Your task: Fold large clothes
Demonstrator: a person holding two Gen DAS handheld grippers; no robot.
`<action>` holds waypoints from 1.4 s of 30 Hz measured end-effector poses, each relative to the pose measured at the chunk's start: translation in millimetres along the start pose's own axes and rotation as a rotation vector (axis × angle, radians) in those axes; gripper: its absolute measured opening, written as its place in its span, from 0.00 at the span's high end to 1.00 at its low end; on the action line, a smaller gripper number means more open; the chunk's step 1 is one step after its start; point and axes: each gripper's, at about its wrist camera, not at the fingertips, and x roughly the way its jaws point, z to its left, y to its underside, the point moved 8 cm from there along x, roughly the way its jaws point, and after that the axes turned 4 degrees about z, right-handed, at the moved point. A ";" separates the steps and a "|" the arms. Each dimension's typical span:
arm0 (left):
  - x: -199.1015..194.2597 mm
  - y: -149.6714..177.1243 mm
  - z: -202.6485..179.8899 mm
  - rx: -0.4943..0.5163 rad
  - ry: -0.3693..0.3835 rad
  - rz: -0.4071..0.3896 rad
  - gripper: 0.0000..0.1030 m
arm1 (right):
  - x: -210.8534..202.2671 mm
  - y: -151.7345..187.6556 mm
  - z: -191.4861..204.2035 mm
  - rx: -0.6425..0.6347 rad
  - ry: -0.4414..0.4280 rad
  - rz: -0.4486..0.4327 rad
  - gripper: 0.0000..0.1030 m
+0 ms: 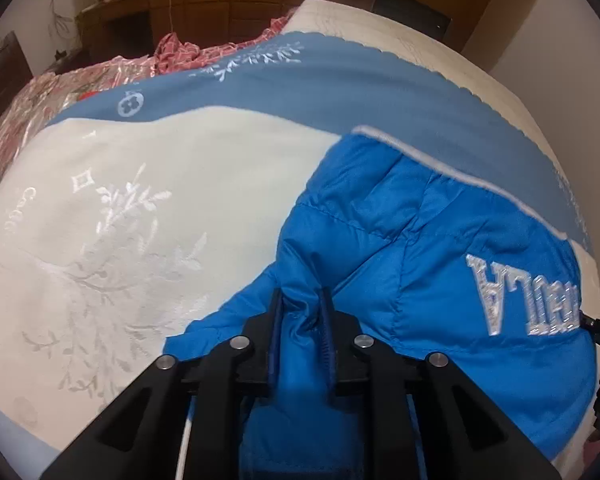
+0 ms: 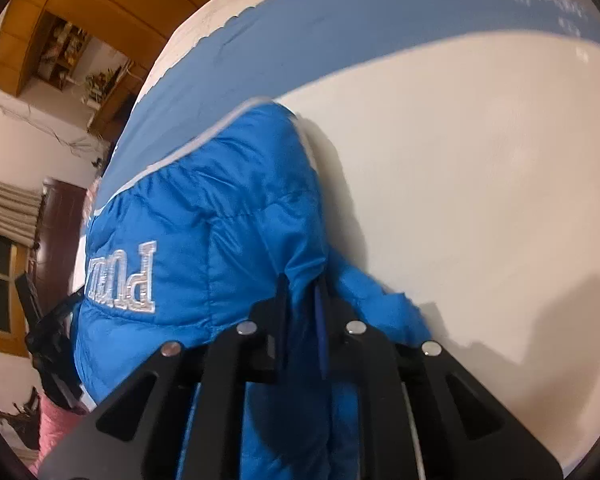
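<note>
Left wrist view: left hand-held gripper [image 1: 302, 312] is pinching a bunched fold of the blue padded jacket [image 1: 420, 248], which is lying on the bed [image 1: 120, 208] over a white-and-blue blanket [image 1: 300, 92].
Purpose: likely gathering one edge for folding.
Right wrist view: right hand-held gripper [image 2: 302, 292] is pinching the opposite edge of the jacket [image 2: 220, 220], lettered panel spanning between both grips.

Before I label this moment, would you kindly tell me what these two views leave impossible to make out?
- Blue puffer jacket: its full shape; both wrist views crop it, so sleeves and fold stage are unclear.
- Embroidered lettering: the whole word; cut by the jacket's curve in each view.
- Fabric inside the left tongs and right tongs: which part is pinched; the fingers cover it.
- Shelf clutter: too small.
</note>
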 end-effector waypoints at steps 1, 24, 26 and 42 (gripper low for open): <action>1.0 1.4 -0.7 0.003 -0.005 -0.005 0.81 | 1.6 2.4 -1.7 -0.006 0.006 -0.010 0.89; -26.3 60.1 -83.6 0.157 -0.051 -0.061 0.74 | 3.6 51.8 89.2 -0.192 0.308 -0.125 0.71; -19.7 65.3 -85.1 0.188 -0.063 -0.111 0.74 | 15.4 56.7 88.0 -0.219 0.319 -0.169 0.71; -35.1 -6.4 -109.7 0.204 -0.057 -0.093 0.53 | -16.5 -26.6 107.0 -0.240 0.322 -0.252 0.62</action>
